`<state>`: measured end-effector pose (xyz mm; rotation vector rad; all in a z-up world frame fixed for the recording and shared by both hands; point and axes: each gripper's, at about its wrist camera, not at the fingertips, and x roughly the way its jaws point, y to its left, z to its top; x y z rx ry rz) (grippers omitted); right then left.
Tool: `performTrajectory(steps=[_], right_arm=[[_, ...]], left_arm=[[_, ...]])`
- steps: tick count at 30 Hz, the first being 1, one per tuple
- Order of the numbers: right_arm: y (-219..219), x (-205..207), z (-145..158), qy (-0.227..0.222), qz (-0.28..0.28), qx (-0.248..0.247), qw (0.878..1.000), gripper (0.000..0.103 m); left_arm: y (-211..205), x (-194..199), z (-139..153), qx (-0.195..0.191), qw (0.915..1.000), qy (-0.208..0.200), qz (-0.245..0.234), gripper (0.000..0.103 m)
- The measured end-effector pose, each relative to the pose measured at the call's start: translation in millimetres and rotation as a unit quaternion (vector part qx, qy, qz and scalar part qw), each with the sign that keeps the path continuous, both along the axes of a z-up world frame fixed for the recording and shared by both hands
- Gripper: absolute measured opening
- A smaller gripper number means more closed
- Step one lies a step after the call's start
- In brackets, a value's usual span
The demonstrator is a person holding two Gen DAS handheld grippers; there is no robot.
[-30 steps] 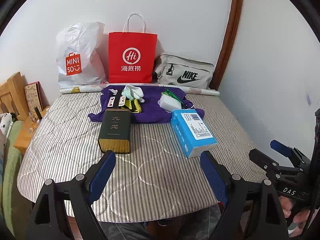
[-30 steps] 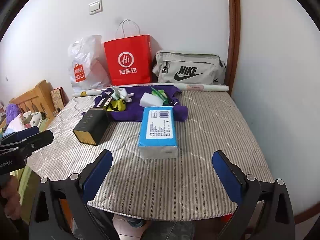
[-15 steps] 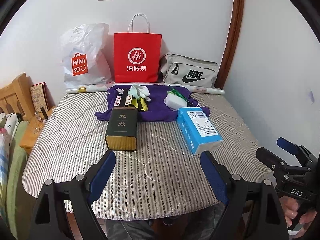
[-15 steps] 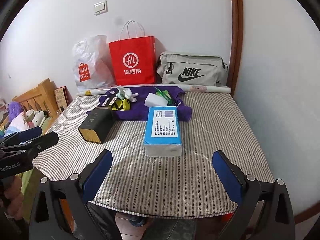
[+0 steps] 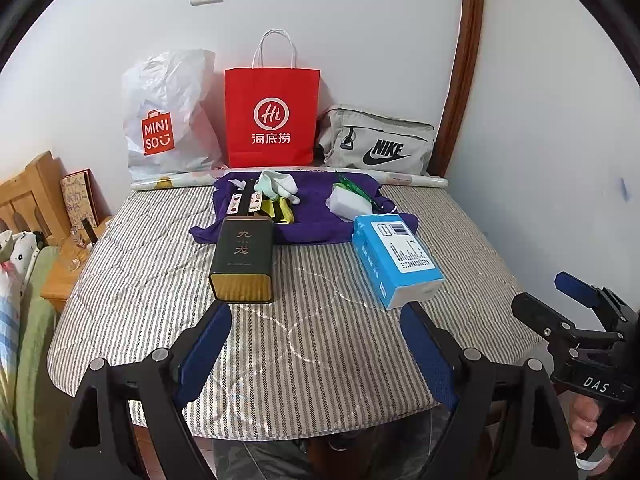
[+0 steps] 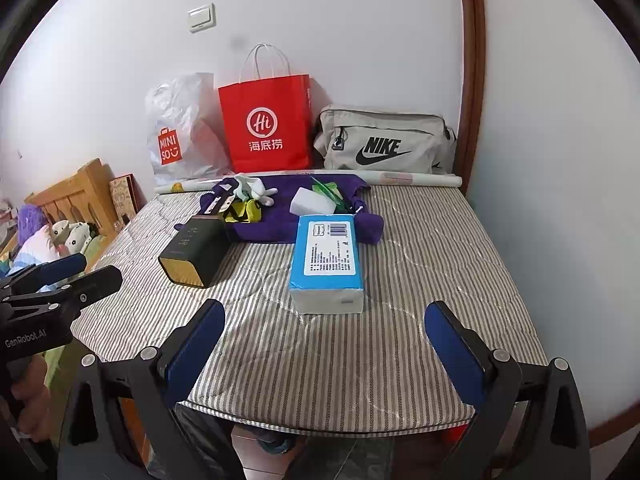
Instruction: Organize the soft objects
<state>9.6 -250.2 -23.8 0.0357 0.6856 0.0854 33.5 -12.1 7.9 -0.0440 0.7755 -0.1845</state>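
Nothing on the table has shifted since a second ago; my left tongs [image 5: 316,344] and right tongs [image 6: 324,340] hover wide open and empty at the near edge. Beyond them the purple cloth [image 5: 316,216] lies crosswise, the right tongs more squarely facing it.

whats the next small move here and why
Probably ease the left hand-held gripper forward toward the purple cloth: both it and the right hand-held gripper are open and empty at the near edge, short of the soft items.
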Motion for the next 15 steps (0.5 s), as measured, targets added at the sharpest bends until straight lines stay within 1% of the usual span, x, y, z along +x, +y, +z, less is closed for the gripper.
performTrajectory(steps=[15], right_arm=[[1.0,-2.5,2.1,-0.002,0.002,0.000,1.000,0.099]], left_arm=[[-1.8,-1.2,1.1,0.006,1.0000,-0.001,-0.002,0.086]])
